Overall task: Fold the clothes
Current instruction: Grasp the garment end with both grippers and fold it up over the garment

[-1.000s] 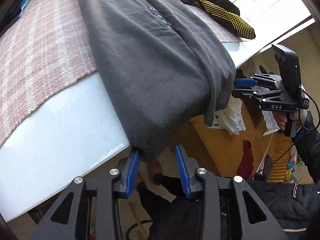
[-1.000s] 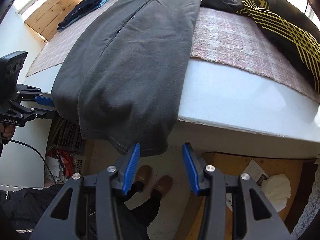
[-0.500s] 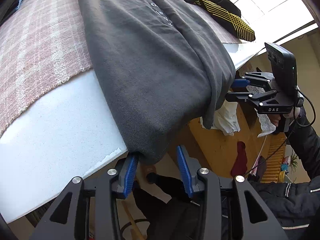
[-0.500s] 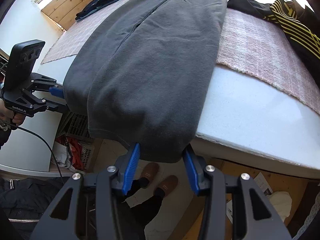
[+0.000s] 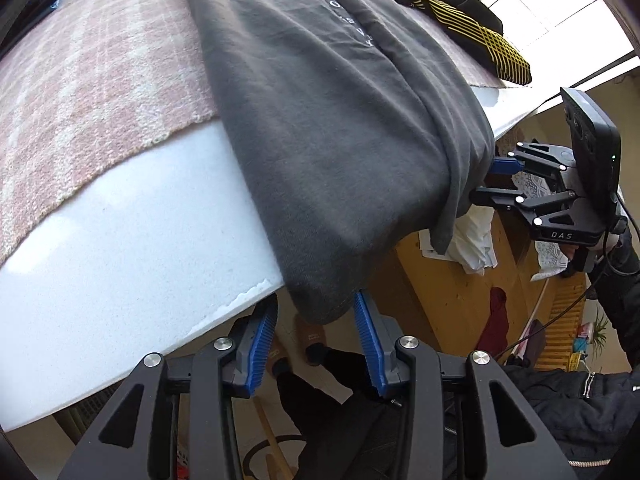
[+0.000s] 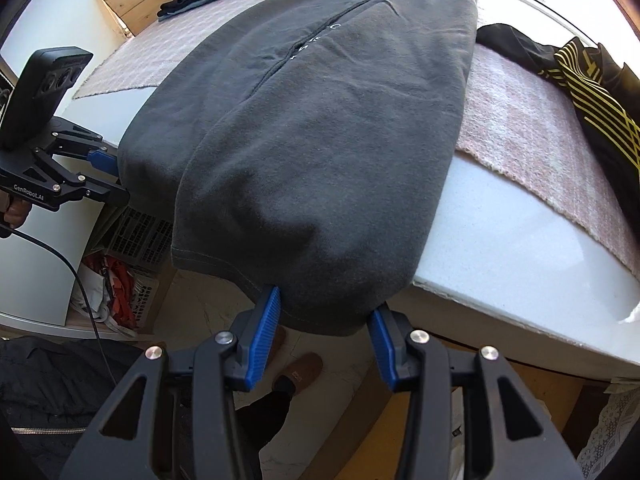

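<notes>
1. The grey garment (image 6: 320, 140) lies lengthwise on the bench (image 5: 132, 240), its sides already turned in to the middle, and its near hem hangs over the front edge.
2. The left gripper (image 5: 316, 332) is spread wide with one hem corner between its fingers (image 5: 260, 336); nothing is pinched. The right gripper (image 6: 322, 330) stands the same way at the other corner, fingers (image 6: 264, 332) parted around the cloth.
3. My judgement: the step is taking both hem corners. Bite well into the doubled layers, both sides level, so the turned-in flaps come up together.
4. Carried up the garment, the hem would meet open room along its own length.
5. Edges to mind: the bench lip just behind the fingers, the pink rug (image 5: 92, 80) on the left, the black-and-yellow garment (image 6: 584, 92) near on the right.
</notes>
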`<state>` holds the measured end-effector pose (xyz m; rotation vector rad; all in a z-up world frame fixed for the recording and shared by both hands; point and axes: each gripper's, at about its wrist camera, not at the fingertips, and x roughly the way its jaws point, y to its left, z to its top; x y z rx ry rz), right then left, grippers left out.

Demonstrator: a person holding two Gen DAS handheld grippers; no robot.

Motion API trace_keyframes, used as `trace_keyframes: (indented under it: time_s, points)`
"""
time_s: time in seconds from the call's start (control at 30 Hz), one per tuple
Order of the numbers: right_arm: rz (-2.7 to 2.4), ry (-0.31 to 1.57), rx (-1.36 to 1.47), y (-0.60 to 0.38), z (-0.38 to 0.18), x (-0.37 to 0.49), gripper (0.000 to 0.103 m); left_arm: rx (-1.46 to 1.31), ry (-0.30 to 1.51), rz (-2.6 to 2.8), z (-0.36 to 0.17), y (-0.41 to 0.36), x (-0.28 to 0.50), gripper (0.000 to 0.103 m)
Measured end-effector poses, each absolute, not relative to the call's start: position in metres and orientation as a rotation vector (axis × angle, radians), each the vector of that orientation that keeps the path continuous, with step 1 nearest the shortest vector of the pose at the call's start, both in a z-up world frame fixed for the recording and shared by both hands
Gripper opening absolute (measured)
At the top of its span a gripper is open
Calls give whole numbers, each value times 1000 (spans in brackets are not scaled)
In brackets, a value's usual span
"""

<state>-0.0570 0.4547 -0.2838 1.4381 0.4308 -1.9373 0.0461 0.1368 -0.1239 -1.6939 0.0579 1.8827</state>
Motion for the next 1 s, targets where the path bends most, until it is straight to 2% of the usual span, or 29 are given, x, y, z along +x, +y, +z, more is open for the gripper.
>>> trace_keyframes:
  time_s: [0.1, 0.2, 0.3, 0.4, 0.47, 0.6, 0.83, 1.0]
  points:
    - [-1939, 423, 1446, 454, -285, -58, 43, -1684, 104, 1886, -124, 144, 48, 39]
    - [-1945, 373, 1451, 458, -286, -60, 43, -1689, 63, 1885, -123, 142, 46, 37]
    - [-1949, 307, 1456, 462, -287, -63, 42, -1689, 40, 1872, -124, 138, 46, 8]
    - [-1967, 282, 1448, 468, -285, -65, 12, -1663, 69, 1856, -121, 140, 48, 6]
    - [-1962, 265, 1429, 471, -282, -64, 8, -1638, 43, 1841, -117, 141, 49, 6]
    - [-1925, 268, 1426, 469, -276, -57, 6, -1580, -60, 1789, -107, 141, 49, 5]
    - [-1824, -41, 1469, 487, -257, -64, 5, -1482, -284, 1719, -86, 126, 36, 5]
    - [-1775, -382, 1414, 498, -234, -76, 5, -1410, -445, 1675, -71, 116, 12, 5]
